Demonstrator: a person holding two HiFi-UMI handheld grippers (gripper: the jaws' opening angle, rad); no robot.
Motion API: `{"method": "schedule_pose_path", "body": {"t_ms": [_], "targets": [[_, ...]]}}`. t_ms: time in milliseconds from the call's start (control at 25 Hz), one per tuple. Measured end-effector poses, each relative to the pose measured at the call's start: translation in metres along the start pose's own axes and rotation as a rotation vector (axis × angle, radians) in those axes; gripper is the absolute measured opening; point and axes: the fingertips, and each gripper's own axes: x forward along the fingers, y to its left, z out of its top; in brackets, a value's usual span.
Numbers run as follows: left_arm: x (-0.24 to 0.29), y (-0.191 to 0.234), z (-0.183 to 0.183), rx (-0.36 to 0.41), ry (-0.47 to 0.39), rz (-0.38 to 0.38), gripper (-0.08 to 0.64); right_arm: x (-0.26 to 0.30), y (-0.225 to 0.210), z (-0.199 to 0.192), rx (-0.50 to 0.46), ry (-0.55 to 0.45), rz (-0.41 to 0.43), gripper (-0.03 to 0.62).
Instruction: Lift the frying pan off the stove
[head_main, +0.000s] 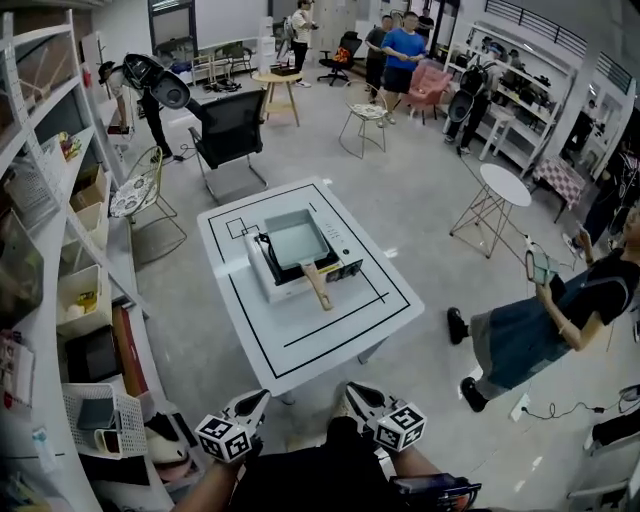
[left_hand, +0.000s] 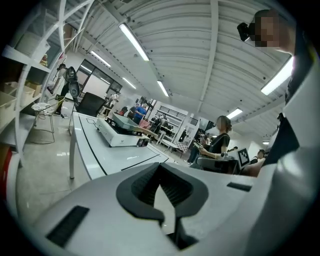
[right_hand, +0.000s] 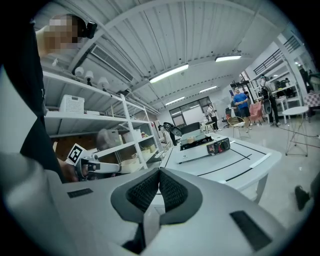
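Grey ribbed pads of the left gripper (head_main: 255, 400) meet at their tips with nothing between them. This unit sits at 7 o'clock in the head view, well apart from the table (head_main: 340, 345).

At the centre of the table, the frying pan (head_main: 296, 242) rests on the stove (head_main: 262, 282). The pan is square, shallow and grey, apparently metal. Expect a rigid, moderately heavy body with a smooth, slippery rim.

Its wooden handle (head_main: 317, 286) projects toward 5 o'clock, over the stove's front edge. The handle is the recommended grip point: it looks matte, narrow enough for the jaws, and it faces the operator. Grip close to the pan body to limit tipping, since the weight sits ahead of the handle.

The right gripper (head_main: 358, 393), at 5 o'clock, is likewise closed and empty. Either gripper must open before approach.
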Motion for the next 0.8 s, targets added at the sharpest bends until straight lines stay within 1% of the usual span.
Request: {"method": "schedule_pose_path", "body": {"t_ms": [240,400,520,800], "targets": [[0.004,0.003,-0.002,-0.001,0.004,0.003,0.009,0.008,-0.002,-0.001,0.002,0.007,0.010,0.026],[0.011,0.002,-0.004,0.002,0.002,-0.010,0.009,0.005,-0.007,-0.002,0.011,0.010,0.000,0.026],[0.015,-0.003,-0.001,0.013,0.011,-0.009,0.009,0.002,-0.010,0.000,0.017,0.008,-0.001,0.026],[0.032,-0.006,0.010,0.019,-0.012,-0.005,0.009,0.005,-0.026,0.008,0.006,0.008,0.015,0.026]]}}
